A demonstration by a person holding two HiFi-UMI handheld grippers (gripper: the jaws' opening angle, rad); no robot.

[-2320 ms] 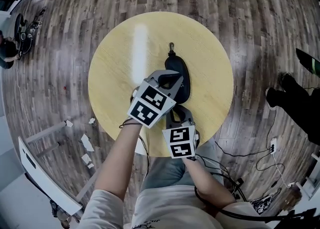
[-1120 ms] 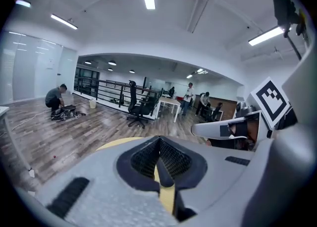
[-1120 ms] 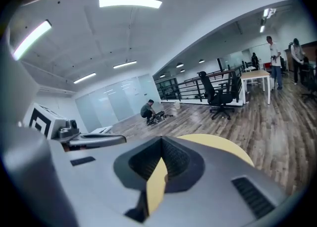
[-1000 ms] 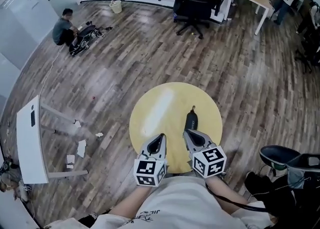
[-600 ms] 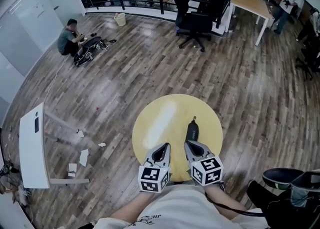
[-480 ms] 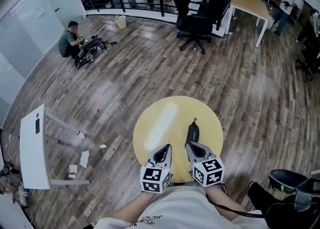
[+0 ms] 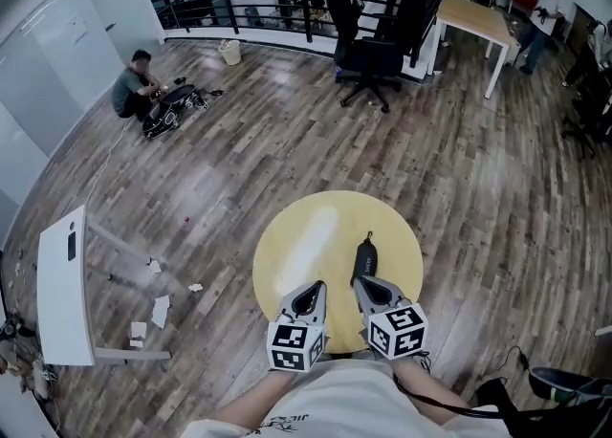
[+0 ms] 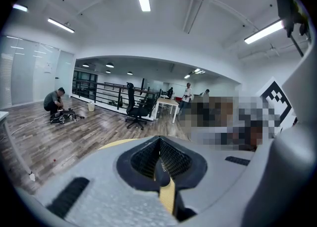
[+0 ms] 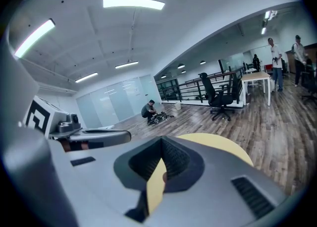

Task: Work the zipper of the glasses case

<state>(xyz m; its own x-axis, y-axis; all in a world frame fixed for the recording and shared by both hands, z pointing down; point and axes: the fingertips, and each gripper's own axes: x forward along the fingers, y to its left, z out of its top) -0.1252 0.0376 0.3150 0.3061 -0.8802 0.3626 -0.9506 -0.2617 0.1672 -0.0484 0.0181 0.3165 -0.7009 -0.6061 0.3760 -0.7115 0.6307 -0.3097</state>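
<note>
I hold my left gripper (image 7: 310, 287) and right gripper (image 7: 360, 282) closed, empty, clear of the glasses case (image 7: 364, 257), its zipper too small to judge.

Black oblong glasses case (image 7: 364, 260) lying flat, lower frame just right of centre, zipper pull (image 7: 370, 235) pointing toward the top edge.

The right gripper (image 9: 161, 157) is seen with jaws closed, empty, above the round yellow worktop (image 9: 218, 142).
</note>
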